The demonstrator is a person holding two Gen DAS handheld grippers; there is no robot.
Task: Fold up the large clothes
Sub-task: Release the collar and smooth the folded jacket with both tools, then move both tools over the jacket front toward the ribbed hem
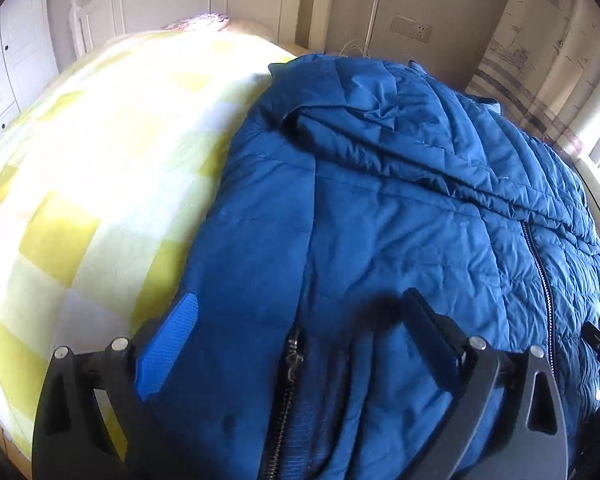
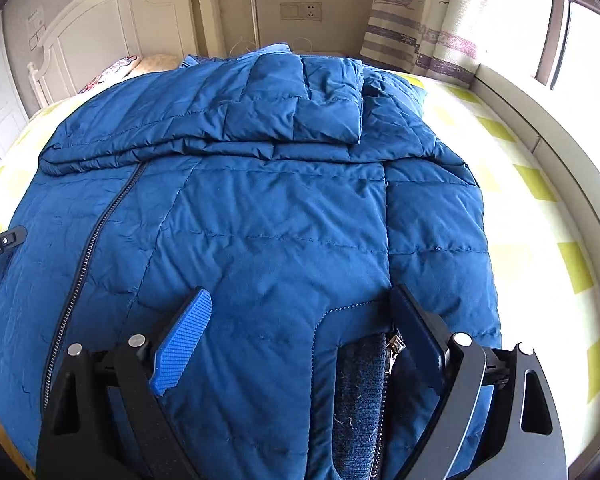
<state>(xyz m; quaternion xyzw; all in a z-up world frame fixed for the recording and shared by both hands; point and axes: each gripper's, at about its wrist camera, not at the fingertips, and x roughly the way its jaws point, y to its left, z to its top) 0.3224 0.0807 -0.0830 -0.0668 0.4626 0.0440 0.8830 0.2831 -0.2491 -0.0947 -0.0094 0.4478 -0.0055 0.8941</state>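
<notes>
A big blue quilted down jacket lies spread on the bed, sleeves folded across its upper part; it fills the right wrist view too. My left gripper is open, its fingers wide apart over the jacket's near hem by a zipper. My right gripper is open over the near hem, straddling a pocket zipper and dark knit lining. The main zipper runs down the left.
The bed has a yellow-and-white checked sheet, also seen in the right wrist view. A white headboard and pillow are at the far end. Curtains and a window stand right.
</notes>
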